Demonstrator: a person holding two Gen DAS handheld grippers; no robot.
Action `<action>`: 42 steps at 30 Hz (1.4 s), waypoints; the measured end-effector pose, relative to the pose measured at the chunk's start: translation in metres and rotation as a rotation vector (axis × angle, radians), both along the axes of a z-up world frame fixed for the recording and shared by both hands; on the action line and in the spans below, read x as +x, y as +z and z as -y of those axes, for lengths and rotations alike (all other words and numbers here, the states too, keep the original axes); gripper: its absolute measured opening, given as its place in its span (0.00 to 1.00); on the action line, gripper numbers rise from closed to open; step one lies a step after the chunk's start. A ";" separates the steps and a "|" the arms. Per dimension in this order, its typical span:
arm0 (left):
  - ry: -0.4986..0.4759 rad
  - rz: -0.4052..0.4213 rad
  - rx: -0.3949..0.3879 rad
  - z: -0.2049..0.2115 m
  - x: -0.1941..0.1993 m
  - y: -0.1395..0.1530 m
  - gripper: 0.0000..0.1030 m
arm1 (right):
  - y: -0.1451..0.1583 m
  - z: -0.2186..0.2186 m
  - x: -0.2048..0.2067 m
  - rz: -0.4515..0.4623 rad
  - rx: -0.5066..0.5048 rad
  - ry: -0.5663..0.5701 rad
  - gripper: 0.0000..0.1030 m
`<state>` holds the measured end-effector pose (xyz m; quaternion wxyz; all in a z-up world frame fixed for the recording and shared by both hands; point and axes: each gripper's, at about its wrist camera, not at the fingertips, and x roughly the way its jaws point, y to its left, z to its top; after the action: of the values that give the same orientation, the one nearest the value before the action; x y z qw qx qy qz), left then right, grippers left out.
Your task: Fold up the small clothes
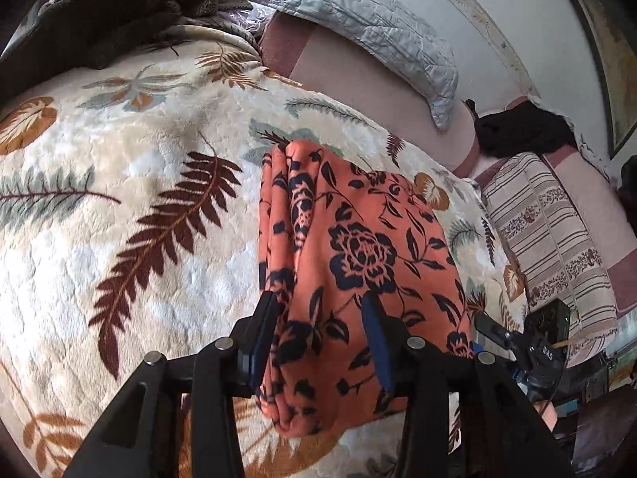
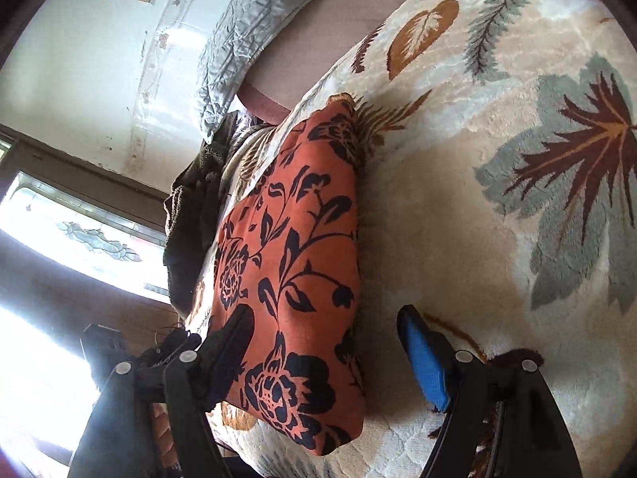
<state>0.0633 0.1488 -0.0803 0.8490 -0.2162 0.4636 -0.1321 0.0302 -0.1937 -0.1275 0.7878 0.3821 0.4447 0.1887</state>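
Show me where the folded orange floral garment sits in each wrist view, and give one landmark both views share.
Left wrist: orange floral garment sits centre-right, running up from between the left tool's fingers.
Right wrist: it sits centre-left, near end between the right tool's open fingers.
Shared landmark: pale blue quilted pillow beyond the leaf-print blanket.

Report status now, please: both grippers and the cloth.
Left gripper open, astride orange floral cloth. Right gripper open over its edge. Cloth folded, flat on leaf-print blanket. Nothing in the way.
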 end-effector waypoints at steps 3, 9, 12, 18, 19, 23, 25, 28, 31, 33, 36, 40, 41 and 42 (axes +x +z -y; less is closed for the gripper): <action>0.024 -0.103 0.036 -0.003 0.040 -0.029 0.40 | 0.004 0.002 0.000 0.014 0.028 0.006 0.75; 0.092 -0.131 -0.092 -0.015 0.046 -0.036 0.32 | 0.010 0.003 -0.001 0.035 0.036 0.007 0.75; 0.085 -0.076 -0.112 -0.012 0.037 -0.020 0.34 | 0.010 0.005 -0.003 0.033 0.043 0.002 0.75; 0.041 -0.052 0.037 0.018 0.041 -0.025 0.61 | 0.008 0.001 -0.001 0.028 0.016 0.012 0.75; 0.050 -0.053 0.116 0.022 0.041 -0.027 0.60 | 0.008 0.000 -0.001 0.025 0.002 0.018 0.75; 0.030 -0.001 0.235 0.026 0.028 -0.026 0.60 | 0.007 -0.004 0.003 0.004 -0.031 0.034 0.75; 0.021 0.048 0.262 0.027 0.021 -0.018 0.60 | 0.007 -0.004 0.006 -0.007 -0.027 0.037 0.75; 0.016 0.046 0.263 0.023 0.018 -0.016 0.61 | 0.005 -0.007 0.016 -0.032 -0.020 0.046 0.75; 0.011 0.051 0.256 0.021 0.015 -0.015 0.61 | 0.004 -0.012 0.027 -0.051 -0.048 0.057 0.75; 0.010 0.061 0.264 0.021 0.014 -0.013 0.61 | 0.003 -0.015 0.033 -0.067 -0.059 0.052 0.75; 0.012 0.061 0.257 0.019 0.014 -0.013 0.61 | 0.001 -0.019 0.040 -0.081 -0.078 0.051 0.75; 0.014 0.058 0.250 0.015 0.013 -0.013 0.61 | -0.004 -0.022 0.047 -0.098 -0.081 0.053 0.75; 0.011 0.054 0.244 0.014 0.014 -0.014 0.61 | -0.004 -0.022 0.048 -0.098 -0.081 0.057 0.75; 0.006 0.049 0.228 0.013 0.014 -0.014 0.61 | -0.004 -0.023 0.050 -0.098 -0.074 0.063 0.75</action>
<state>0.0774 0.1362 -0.0941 0.8797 -0.1165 0.4539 -0.0813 0.0803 -0.1707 -0.1320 0.7723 0.3475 0.5013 0.1776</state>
